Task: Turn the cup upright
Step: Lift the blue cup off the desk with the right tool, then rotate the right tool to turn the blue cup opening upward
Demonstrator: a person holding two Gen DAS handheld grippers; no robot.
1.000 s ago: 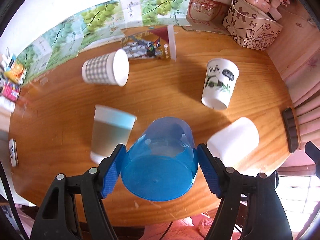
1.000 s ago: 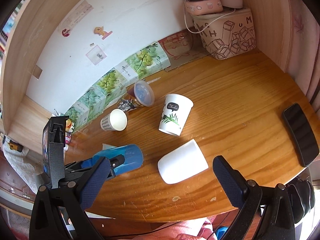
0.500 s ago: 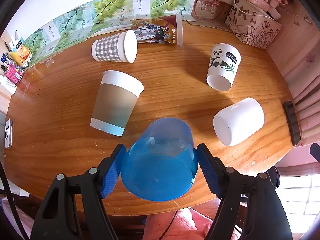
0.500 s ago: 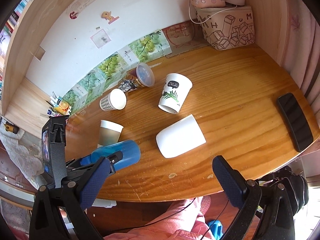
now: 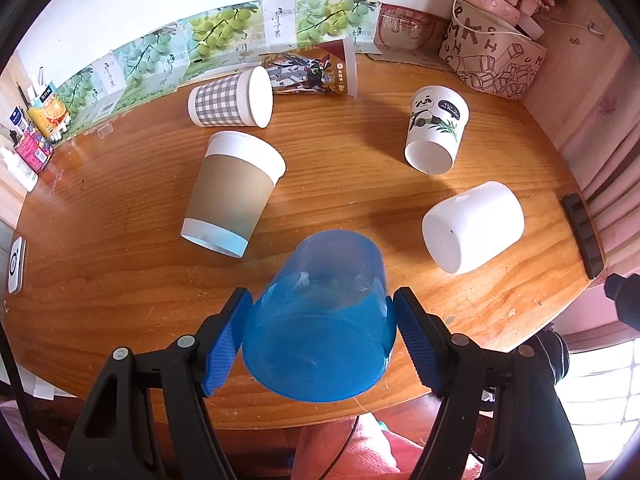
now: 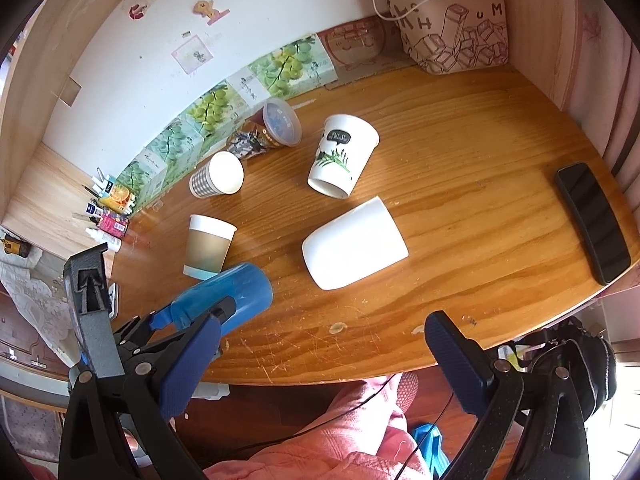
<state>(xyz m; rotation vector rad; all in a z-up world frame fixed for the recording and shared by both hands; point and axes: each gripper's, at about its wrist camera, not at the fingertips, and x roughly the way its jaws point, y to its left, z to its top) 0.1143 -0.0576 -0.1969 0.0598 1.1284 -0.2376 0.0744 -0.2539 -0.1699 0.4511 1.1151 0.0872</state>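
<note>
My left gripper (image 5: 320, 334) is shut on a translucent blue plastic cup (image 5: 320, 316), holding it on its side above the near edge of the wooden table (image 5: 120, 272). The cup also shows in the right wrist view (image 6: 228, 292), with the left gripper (image 6: 192, 320) around it. My right gripper (image 6: 324, 354) is open and empty near the table's front edge. A white cup (image 5: 472, 226) lies on its side to the right of the blue cup; it also shows in the right wrist view (image 6: 354, 248).
A brown-sleeved paper cup (image 5: 234, 196), a panda cup (image 5: 436, 128), a checked cup (image 5: 230, 98) and a printed plastic cup (image 5: 312, 70) are on the table. A black phone (image 6: 592, 220) lies at the right edge. A patterned basket (image 5: 492, 60) stands back right.
My left gripper has drawn back toward the near edge and risen with the blue cup in it. The right gripper has pulled back a little and stays open.
</note>
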